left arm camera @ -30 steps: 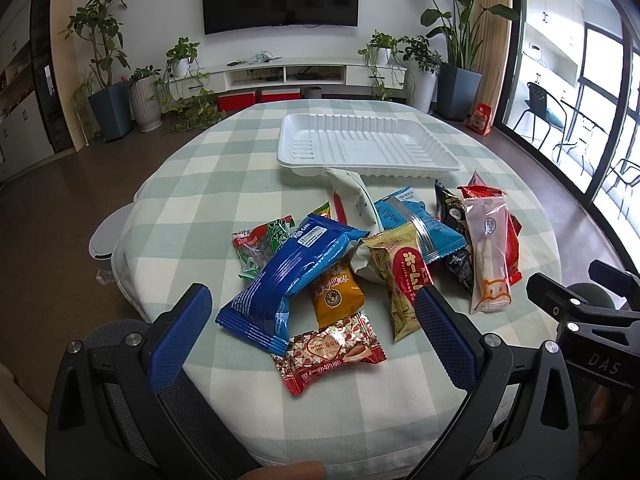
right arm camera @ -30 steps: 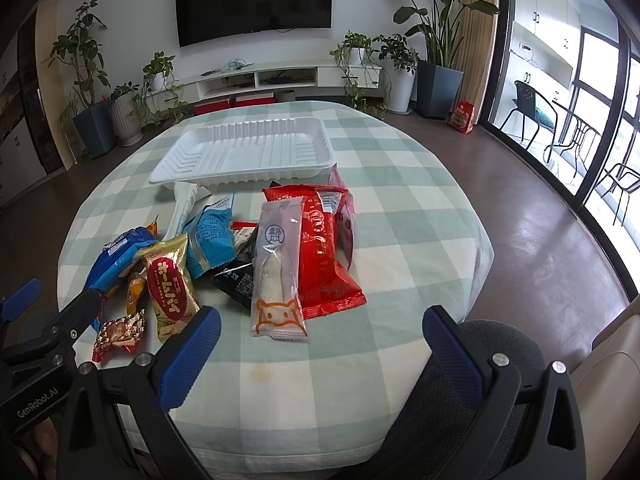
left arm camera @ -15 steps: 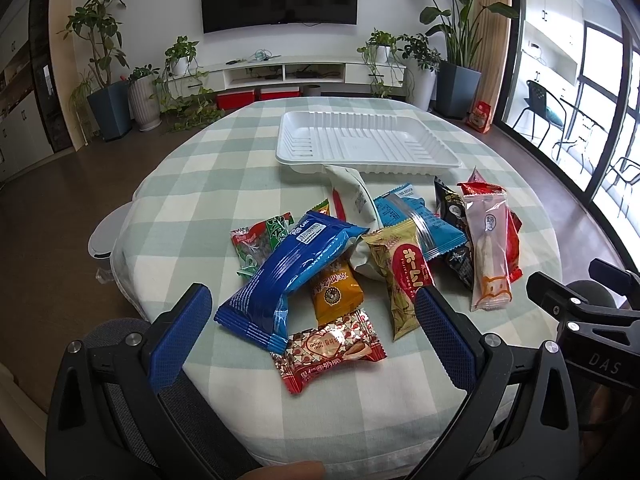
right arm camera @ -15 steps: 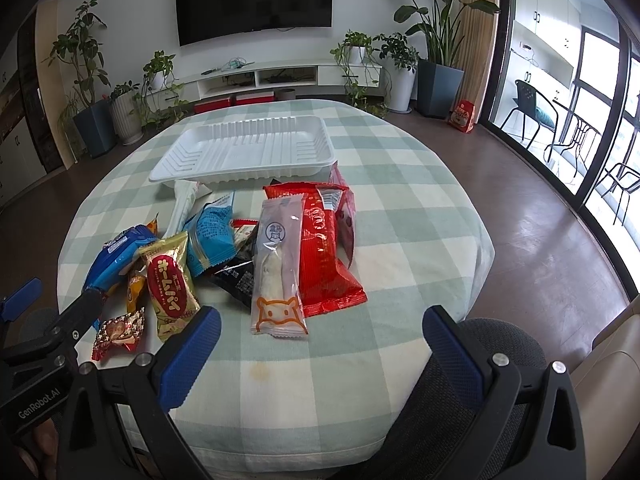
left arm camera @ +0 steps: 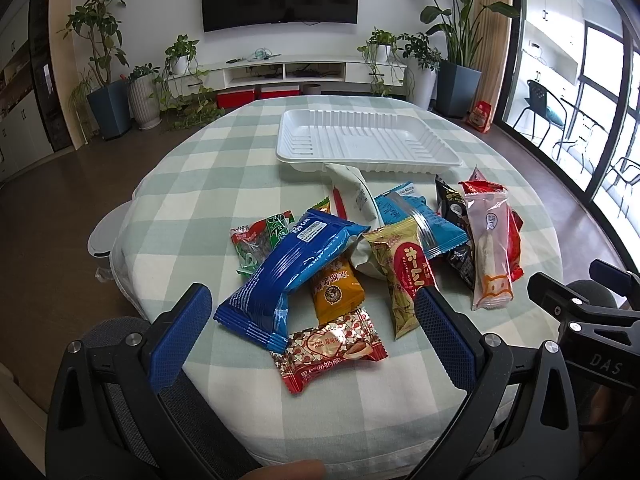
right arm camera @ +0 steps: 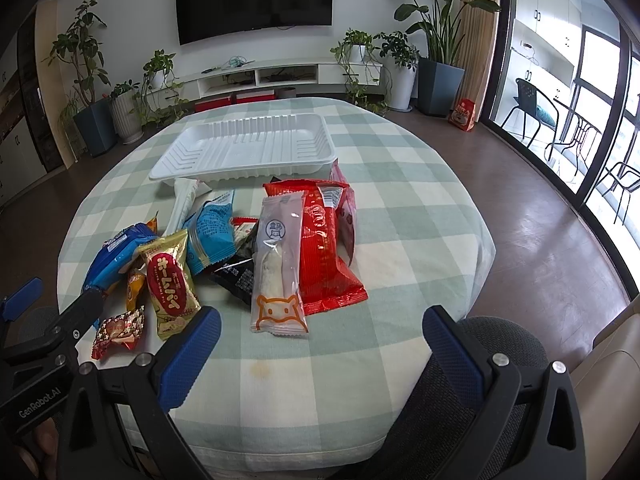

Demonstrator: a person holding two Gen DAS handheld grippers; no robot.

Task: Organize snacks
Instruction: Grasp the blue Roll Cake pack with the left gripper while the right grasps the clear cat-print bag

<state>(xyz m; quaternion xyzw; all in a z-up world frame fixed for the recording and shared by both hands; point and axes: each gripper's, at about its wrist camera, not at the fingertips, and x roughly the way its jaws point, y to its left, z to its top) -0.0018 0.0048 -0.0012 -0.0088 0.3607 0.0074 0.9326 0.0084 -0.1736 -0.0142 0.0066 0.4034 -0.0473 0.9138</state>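
Note:
A pile of snack packets lies on the round checked table. It includes a blue roll cake pack, a gold and red pack, a small red and white candy pack, a clear pack with an orange face and a red bag. An empty white tray sits behind the pile; it also shows in the right wrist view. My left gripper is open, hovering just short of the candy pack. My right gripper is open near the table's front edge.
A mesh office chair stands under the right gripper at the table's front edge. Potted plants, a TV unit and a window wall surround the table. Bare tablecloth lies right of the pile.
Both grippers have edged very slightly forward towards the pile. Nothing on the table has moved.

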